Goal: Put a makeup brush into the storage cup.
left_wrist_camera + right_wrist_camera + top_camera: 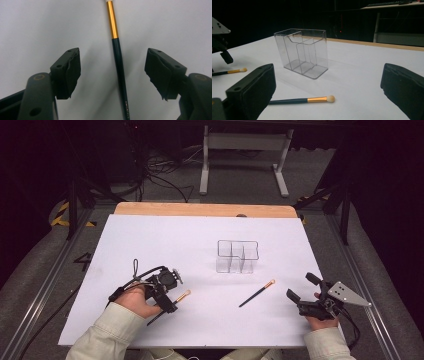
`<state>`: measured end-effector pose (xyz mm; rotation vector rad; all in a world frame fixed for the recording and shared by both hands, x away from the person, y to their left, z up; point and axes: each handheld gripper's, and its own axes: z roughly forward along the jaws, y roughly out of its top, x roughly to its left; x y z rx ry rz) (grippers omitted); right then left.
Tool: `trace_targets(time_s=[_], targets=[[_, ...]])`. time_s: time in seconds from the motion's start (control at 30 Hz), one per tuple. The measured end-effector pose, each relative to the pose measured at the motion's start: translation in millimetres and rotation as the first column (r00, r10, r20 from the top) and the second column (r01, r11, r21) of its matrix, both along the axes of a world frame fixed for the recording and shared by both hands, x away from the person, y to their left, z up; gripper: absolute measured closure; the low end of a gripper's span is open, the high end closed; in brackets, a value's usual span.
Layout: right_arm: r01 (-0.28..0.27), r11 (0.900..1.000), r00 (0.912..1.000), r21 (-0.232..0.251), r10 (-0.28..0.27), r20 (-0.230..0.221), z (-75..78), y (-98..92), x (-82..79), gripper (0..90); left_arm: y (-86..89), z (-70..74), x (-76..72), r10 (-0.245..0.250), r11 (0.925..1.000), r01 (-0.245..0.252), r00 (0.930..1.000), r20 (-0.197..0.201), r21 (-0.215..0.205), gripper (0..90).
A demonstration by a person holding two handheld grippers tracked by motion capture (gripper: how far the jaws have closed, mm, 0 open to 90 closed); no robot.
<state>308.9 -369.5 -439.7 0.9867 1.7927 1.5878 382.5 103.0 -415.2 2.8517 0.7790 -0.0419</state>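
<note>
Two black pads of the left gripper stand apart on either side of a makeup brush, which runs straight up the gap between them; neither pad touches the dark handle, so the brush is bracketed but not grasped. Its gold ferrule points away from the gripper, with the pale bristle tip at the far end. Seen from the high view, this left gripper is tipped down over the brush near the front left part of the white worktop, with the person's left hand wrapped around its body and a pale sleeve crossing the front edge.

The right gripper is released too, its jaws spread wide with nothing between them. It sits close to the front right corner of the worktop, held in the person's right hand, and aims toward the middle. In the right gripper view a second brush lies flat on the worktop just ahead of the jaws, untouched; from above it lies diagonally right of centre, well apart from both grippers.

Behind that brush, around the middle of the worktop, stands a clear plastic organizer, upright, with dividers making several compartments. A wooden strip runs along the far edge.
</note>
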Motion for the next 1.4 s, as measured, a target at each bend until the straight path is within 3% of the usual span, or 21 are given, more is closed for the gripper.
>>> trace_targets(time_s=[0.37, 0.57, 0.63, 0.87, 1.1, 1.4], targets=[[0.000, 1.000, 1.0000, -0.002, 0.000, -0.001, -0.1, 0.3, 0.2, 0.6, -5.0, -2.7, -2.4, 0.003, 0.9990, -0.003, 0.9999, 0.012, 0.046, 41.0], [0.002, 1.000, 1.0000, 0.002, -0.002, -0.003, 0.0, 0.5, 0.1, 0.8, -7.2, -5.1, -2.7, 0.001, 0.9974, 0.000, 1.0000, -0.003, 0.072, 53.6], [-0.001, 1.000, 1.0000, 0.003, 0.001, -0.005, -0.1, 0.6, 0.3, 0.9, -8.0, -6.8, -2.5, -0.005, 0.9964, 0.006, 0.9999, -0.012, 0.084, 63.5], [0.002, 1.000, 1.0000, 0.000, -0.002, -0.006, -0.2, 0.7, 0.4, 1.2, -9.5, -8.0, -3.2, 0.002, 0.9937, -0.002, 1.0000, -0.004, 0.112, 74.3], [0.004, 1.000, 1.0000, -0.003, -0.004, -0.005, -0.3, 0.4, 0.7, 1.3, -11.1, -8.4, -3.9, 0.015, 0.9916, -0.015, 0.9999, -0.002, 0.128, 81.1], [0.001, 1.000, 1.0000, -0.016, -0.001, -0.006, -0.4, 2.0, 0.7, 1.3, -9.5, -7.6, -1.3, 0.012, 0.9924, -0.009, 0.9997, -0.021, 0.123, 82.5]])
